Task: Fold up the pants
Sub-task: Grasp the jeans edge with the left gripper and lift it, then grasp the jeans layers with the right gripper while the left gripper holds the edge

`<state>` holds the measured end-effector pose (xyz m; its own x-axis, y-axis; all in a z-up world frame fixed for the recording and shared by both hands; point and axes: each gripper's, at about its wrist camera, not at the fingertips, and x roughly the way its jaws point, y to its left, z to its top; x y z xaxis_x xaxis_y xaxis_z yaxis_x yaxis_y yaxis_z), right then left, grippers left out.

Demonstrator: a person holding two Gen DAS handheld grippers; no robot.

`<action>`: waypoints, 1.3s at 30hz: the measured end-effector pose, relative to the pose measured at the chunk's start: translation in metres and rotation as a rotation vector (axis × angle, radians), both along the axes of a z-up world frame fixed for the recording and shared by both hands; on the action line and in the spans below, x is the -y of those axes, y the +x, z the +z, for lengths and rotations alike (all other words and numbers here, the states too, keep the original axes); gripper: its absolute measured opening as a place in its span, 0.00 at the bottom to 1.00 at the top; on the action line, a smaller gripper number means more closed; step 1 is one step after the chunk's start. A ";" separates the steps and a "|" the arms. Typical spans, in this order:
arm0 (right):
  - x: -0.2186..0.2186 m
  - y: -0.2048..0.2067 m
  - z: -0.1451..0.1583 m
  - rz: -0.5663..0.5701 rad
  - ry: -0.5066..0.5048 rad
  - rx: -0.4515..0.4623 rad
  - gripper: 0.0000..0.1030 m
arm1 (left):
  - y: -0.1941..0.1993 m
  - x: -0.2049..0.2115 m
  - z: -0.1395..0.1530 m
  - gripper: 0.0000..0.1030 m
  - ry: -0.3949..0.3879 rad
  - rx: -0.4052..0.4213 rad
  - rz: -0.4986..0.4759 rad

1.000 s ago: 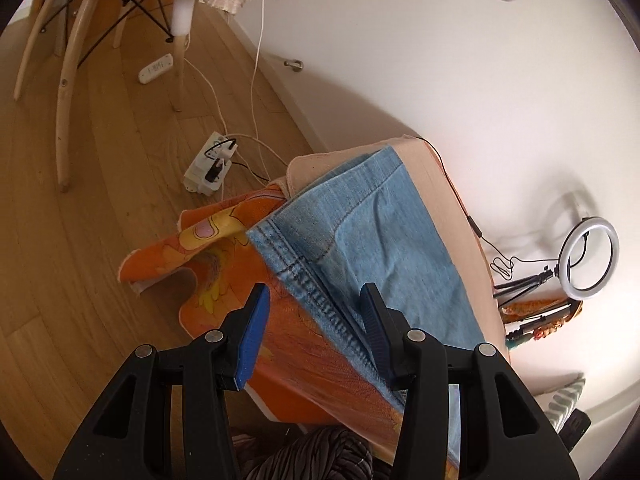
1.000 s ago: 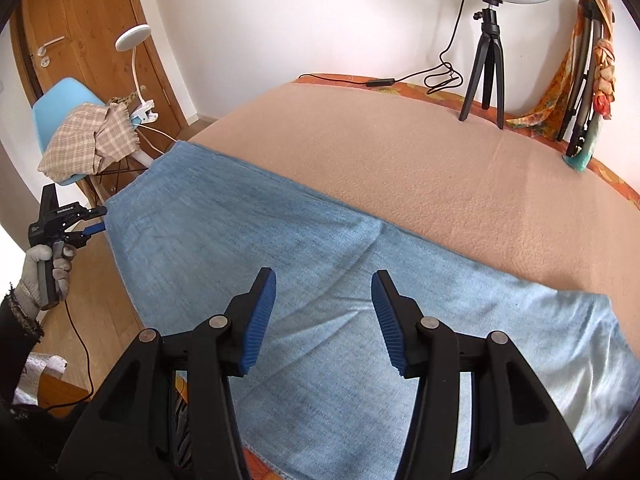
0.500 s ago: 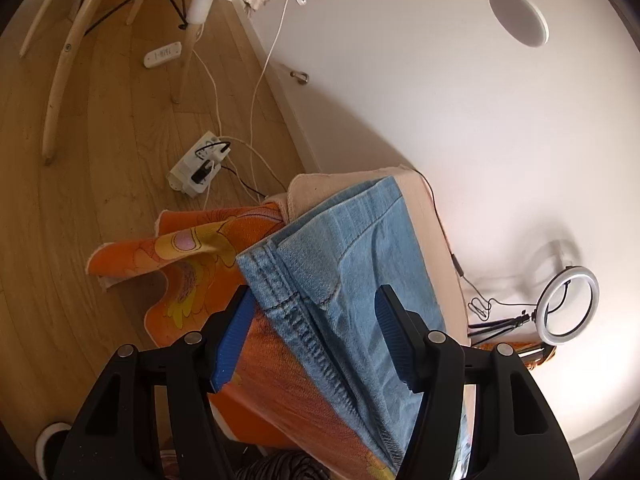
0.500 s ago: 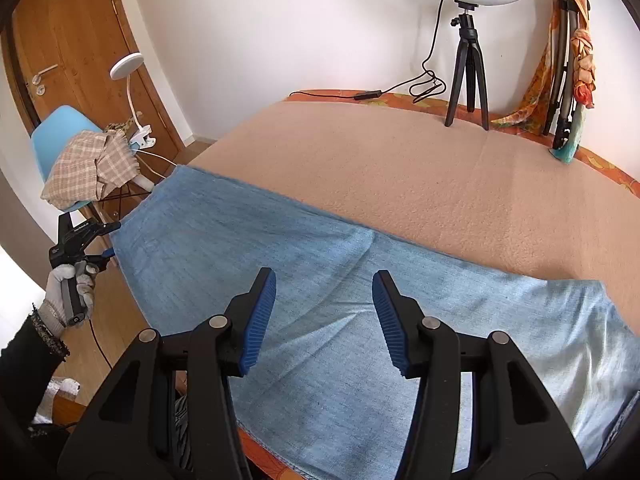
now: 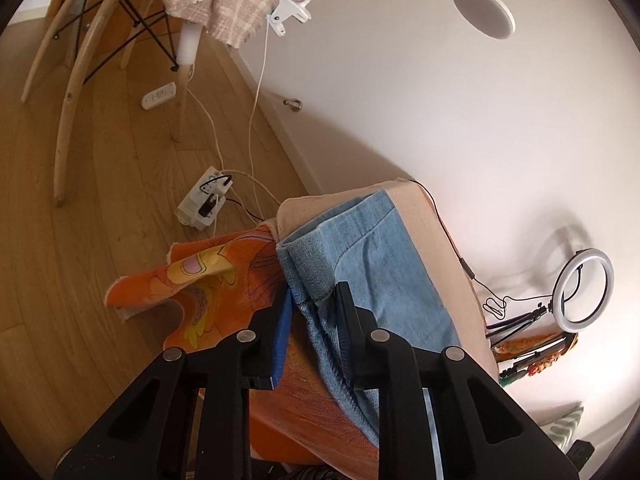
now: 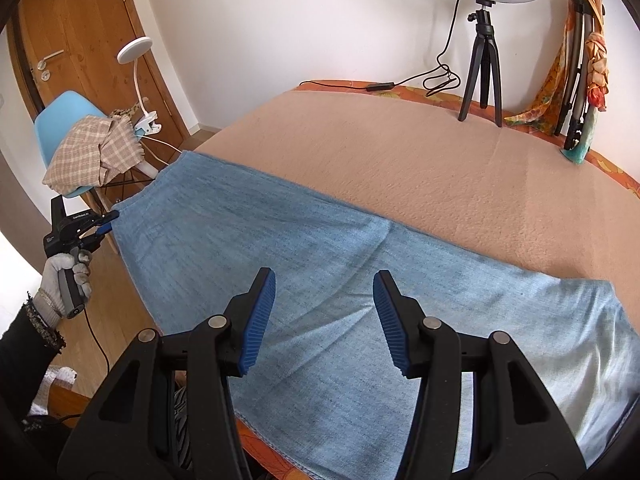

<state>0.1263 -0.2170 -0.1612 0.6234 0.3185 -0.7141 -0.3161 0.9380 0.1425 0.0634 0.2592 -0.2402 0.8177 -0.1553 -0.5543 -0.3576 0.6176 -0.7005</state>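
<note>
Light blue denim pants [image 6: 304, 264] lie flat across a table with a peach cover [image 6: 440, 160], waistband at the left table end. In the left wrist view the waistband [image 5: 320, 280] hangs over that end. My left gripper [image 5: 314, 322] is shut on the waistband's near corner; it also shows in the right wrist view [image 6: 106, 220], held by a gloved hand. My right gripper [image 6: 324, 320] is open and empty, hovering just above the middle of the pants near the table's front edge.
An orange patterned cloth [image 5: 200, 284] hangs under the cover at the table's end. A ring light on a tripod [image 6: 484, 40] and a cable stand at the back. A blue chair [image 6: 64, 128] with checked cloth, a clip lamp [image 5: 484, 16] and a floor power strip [image 5: 204, 204] lie left.
My left gripper has closed its jaws on the waistband corner; half a second ago they were open around it. My right gripper stays open over the pants.
</note>
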 end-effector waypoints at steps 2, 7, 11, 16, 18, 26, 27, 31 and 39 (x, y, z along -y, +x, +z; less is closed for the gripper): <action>-0.001 -0.001 -0.001 0.001 0.003 -0.001 0.52 | 0.005 0.003 0.004 0.17 0.035 -0.009 -0.013; -0.005 -0.003 -0.002 0.012 0.004 -0.004 0.52 | 0.012 -0.004 -0.005 0.18 -0.032 -0.035 0.007; -0.004 -0.004 -0.006 0.011 0.010 -0.015 0.52 | 0.016 -0.002 -0.002 0.14 -0.001 -0.025 -0.007; 0.002 -0.002 -0.010 -0.013 0.044 -0.043 0.52 | 0.022 0.027 0.038 0.11 0.183 0.040 -0.095; 0.004 0.000 -0.011 -0.027 0.049 -0.047 0.52 | 0.027 0.046 0.056 0.11 0.274 0.065 -0.153; 0.014 0.012 -0.013 -0.050 0.134 -0.086 0.53 | 0.036 0.168 0.098 0.11 0.526 0.174 -0.501; 0.015 0.015 -0.014 -0.049 0.153 -0.099 0.55 | 0.035 0.184 0.096 0.11 0.541 0.182 -0.547; 0.016 0.032 -0.027 -0.047 0.268 -0.180 0.61 | 0.033 0.230 0.087 0.11 0.510 0.183 -0.690; -0.015 0.084 -0.059 0.005 0.480 -0.361 0.65 | 0.032 0.260 0.078 0.11 0.472 0.157 -0.768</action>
<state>0.2100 -0.2019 -0.2198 0.3658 0.6604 -0.6558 -0.1736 0.7407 0.6490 0.0958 -0.0007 -0.1622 0.6550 -0.4727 -0.5895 0.3476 0.8812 -0.3204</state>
